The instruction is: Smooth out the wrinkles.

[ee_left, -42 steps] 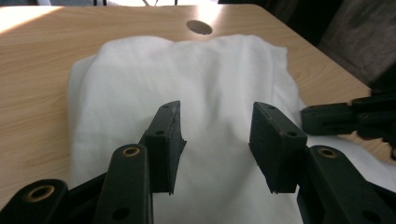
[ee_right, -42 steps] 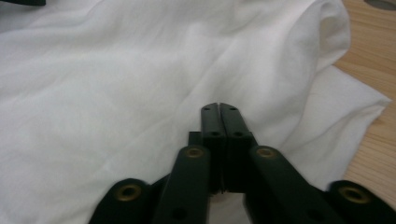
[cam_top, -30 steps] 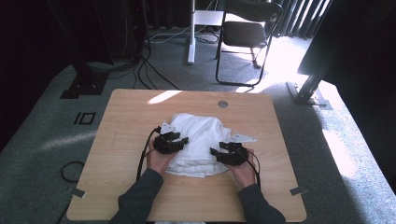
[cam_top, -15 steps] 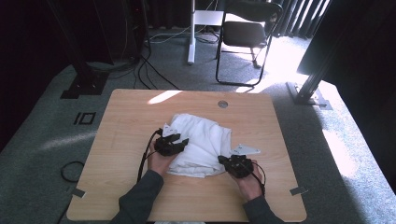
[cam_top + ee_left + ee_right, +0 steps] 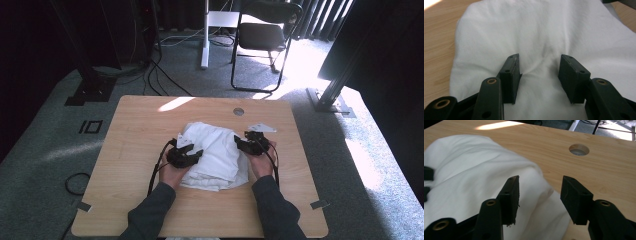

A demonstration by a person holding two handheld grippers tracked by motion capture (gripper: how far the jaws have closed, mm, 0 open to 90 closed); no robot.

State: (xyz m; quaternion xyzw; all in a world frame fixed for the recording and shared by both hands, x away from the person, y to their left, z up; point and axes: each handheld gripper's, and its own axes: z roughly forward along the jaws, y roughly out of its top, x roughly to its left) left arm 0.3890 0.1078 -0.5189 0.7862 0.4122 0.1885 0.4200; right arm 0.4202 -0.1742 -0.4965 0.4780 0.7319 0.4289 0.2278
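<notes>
The work in hand is the folding of one white cloth (image 5: 212, 155), which lies bunched in several layers at the middle of the wooden table (image 5: 130, 200), nearer the person's edge. Judged from its present shape, the cloth is partly gathered: it forms a compact, rumpled bundle rather than a flat, squared fold. Straightening the edges and completing the fold appear to remain.

The left gripper (image 5: 196, 156) rests on the left part of the cloth. Its jaws stand about half open, and in the left gripper view (image 5: 540, 75) the cloth lies flat between and beneath them, not pinched.

The right gripper (image 5: 241, 144) sits at the right edge of the cloth. Its jaws have just been opening and stand about half apart; in the right gripper view (image 5: 539, 195) the cloth's edge lies under the gap, not clamped.

Count: one cloth, one table, two grippers, one round hole (image 5: 238, 111) in the tabletop, one folding chair (image 5: 265, 35) beyond the table.
</notes>
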